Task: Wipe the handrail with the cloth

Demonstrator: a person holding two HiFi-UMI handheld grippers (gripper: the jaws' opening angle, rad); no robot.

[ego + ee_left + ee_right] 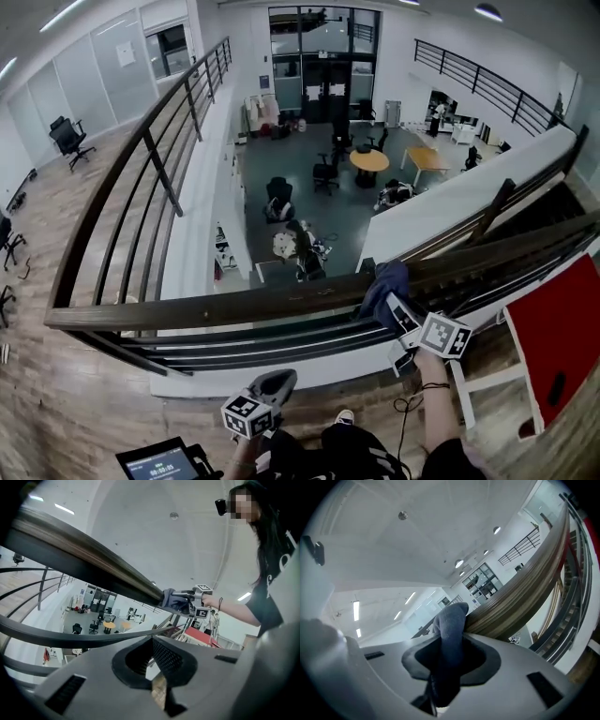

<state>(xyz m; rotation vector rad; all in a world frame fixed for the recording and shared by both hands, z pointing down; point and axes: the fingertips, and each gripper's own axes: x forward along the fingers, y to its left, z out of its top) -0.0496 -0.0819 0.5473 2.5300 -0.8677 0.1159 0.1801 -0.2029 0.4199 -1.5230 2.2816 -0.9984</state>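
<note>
The dark wooden handrail crosses the head view from left to right above an open atrium. A dark blue cloth is draped over its top, right of centre. My right gripper is shut on the cloth and presses it against the handrail. My left gripper hangs low below the rail near my body, its jaws closed on nothing. In the left gripper view the handrail runs overhead towards the cloth and the right gripper.
Thin dark metal bars run below the handrail. A red panel stands at the right by the descending stairs. A small screen sits at the bottom left. Far below are office chairs and a round table.
</note>
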